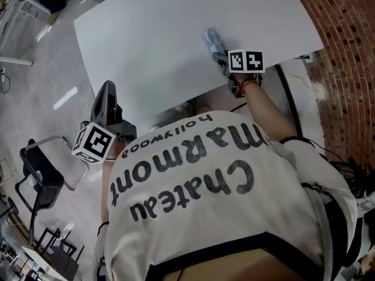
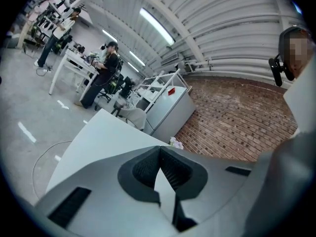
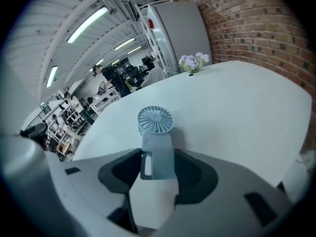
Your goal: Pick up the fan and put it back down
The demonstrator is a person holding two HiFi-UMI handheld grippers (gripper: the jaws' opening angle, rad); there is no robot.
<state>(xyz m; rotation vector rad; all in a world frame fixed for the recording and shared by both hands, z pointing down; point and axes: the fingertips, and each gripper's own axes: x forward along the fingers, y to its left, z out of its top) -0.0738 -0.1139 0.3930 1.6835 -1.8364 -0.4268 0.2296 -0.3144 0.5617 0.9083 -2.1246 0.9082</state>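
Note:
A small pale blue hand fan [image 1: 212, 38] is over the white table [image 1: 152, 45] near its right front part. My right gripper [image 1: 220, 57] is shut on it. In the right gripper view the fan's flat handle sits between both pads, and its round grille [image 3: 155, 120] points away over the table [image 3: 237, 98]. Whether the fan rests on the table or hangs just above it I cannot tell. My left gripper [image 1: 107, 89] hangs off the table's front left edge, over the floor. In its own view the left gripper [image 2: 159, 151] has its jaws shut tip to tip with nothing between them.
A brick wall [image 1: 345, 51] runs along the right of the table. A small bunch of purple flowers [image 3: 193, 60] stands at the table's far edge, with a grey cabinet [image 3: 173, 28] behind it. A black chair [image 1: 38, 180] stands on the floor at the left. A person [image 2: 103, 73] stands at benches far off.

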